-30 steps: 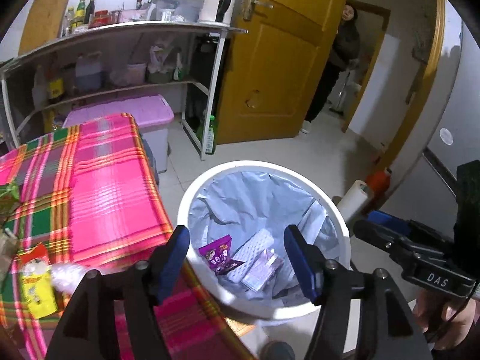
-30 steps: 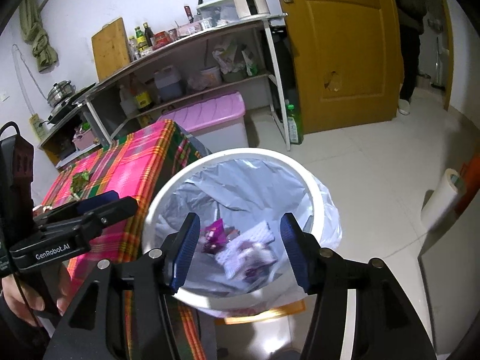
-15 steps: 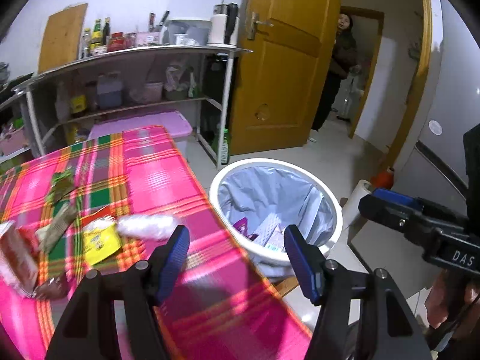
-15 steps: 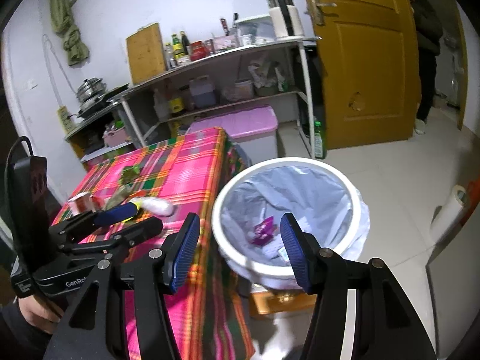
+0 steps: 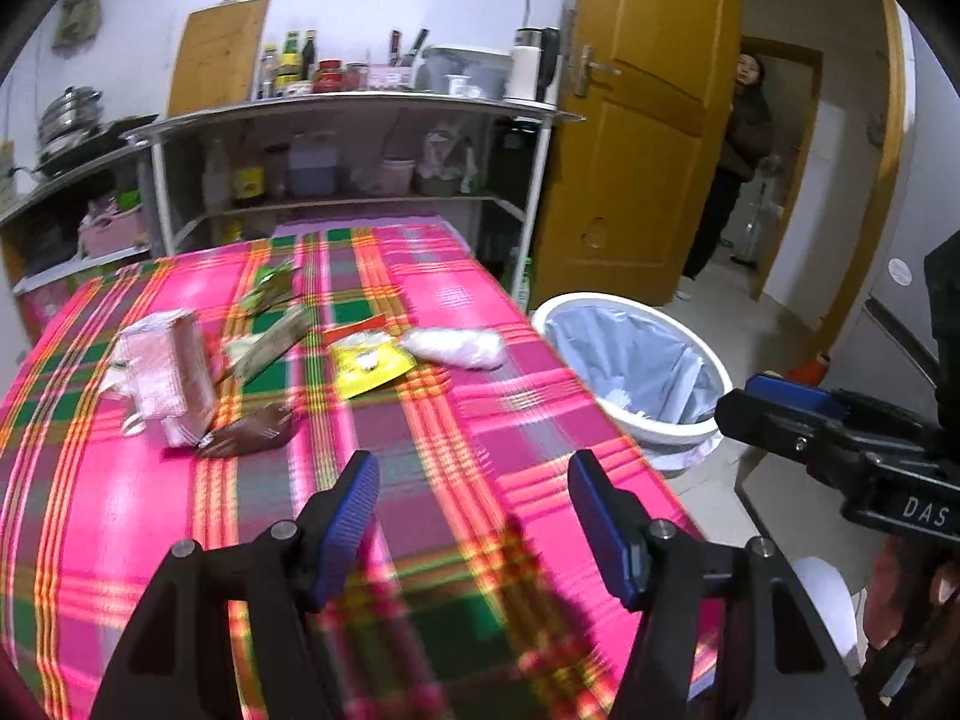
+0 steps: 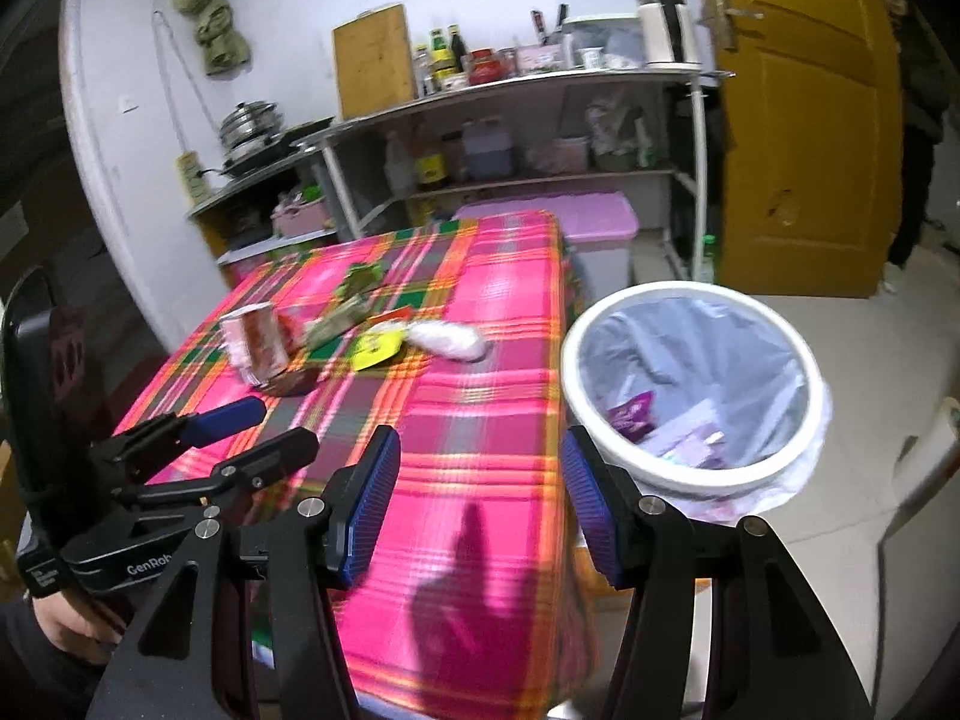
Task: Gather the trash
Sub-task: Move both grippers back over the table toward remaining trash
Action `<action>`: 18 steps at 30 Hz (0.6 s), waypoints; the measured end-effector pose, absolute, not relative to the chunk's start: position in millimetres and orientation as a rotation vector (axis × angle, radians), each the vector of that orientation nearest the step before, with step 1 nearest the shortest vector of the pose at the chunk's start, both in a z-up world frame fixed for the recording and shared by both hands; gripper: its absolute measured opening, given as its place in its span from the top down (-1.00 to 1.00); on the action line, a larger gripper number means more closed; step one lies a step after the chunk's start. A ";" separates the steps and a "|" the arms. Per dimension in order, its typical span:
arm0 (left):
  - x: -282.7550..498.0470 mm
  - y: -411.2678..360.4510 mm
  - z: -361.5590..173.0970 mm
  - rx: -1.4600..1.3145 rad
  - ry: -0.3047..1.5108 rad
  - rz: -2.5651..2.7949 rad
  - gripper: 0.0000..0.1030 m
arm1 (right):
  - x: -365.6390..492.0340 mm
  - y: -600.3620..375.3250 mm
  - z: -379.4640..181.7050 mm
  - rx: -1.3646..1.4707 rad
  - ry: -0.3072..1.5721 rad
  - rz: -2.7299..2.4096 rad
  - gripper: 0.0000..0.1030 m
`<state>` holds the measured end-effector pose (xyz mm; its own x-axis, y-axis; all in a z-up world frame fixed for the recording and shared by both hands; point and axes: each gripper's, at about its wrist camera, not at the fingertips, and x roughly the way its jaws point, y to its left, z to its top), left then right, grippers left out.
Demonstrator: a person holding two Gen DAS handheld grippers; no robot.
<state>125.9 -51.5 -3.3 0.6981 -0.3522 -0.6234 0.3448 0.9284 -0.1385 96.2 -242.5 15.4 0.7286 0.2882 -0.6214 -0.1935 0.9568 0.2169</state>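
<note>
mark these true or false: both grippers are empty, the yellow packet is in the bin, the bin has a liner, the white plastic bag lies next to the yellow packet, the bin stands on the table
1. Both grippers are empty. True: the left gripper and right gripper stand open with nothing between the jaws.
2. The yellow packet is in the bin. False: it lies on the plaid tablecloth.
3. The bin has a liner. True: a pale bag lines it, with wrappers at the bottom.
4. The white plastic bag lies next to the yellow packet. True.
5. The bin stands on the table. False: it stands on the floor beside the table.
</note>
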 end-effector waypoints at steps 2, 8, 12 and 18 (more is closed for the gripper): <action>120.5 -42.9 -4.4 -0.022 0.698 -0.371 -0.26 | 95.7 -231.8 14.5 0.131 0.709 0.288 -0.10; 116.6 -18.6 -5.5 -0.042 0.685 -0.317 -0.26 | 98.5 -213.8 8.6 0.116 0.725 0.338 -0.11; 116.5 -5.5 -6.5 -0.053 0.676 -0.283 -0.26 | 100.7 -204.3 4.6 0.098 0.738 0.349 -0.12; 120.7 9.4 -7.7 -0.084 0.681 -0.255 -0.26 | 110.6 -196.0 4.0 0.068 0.748 0.357 -0.12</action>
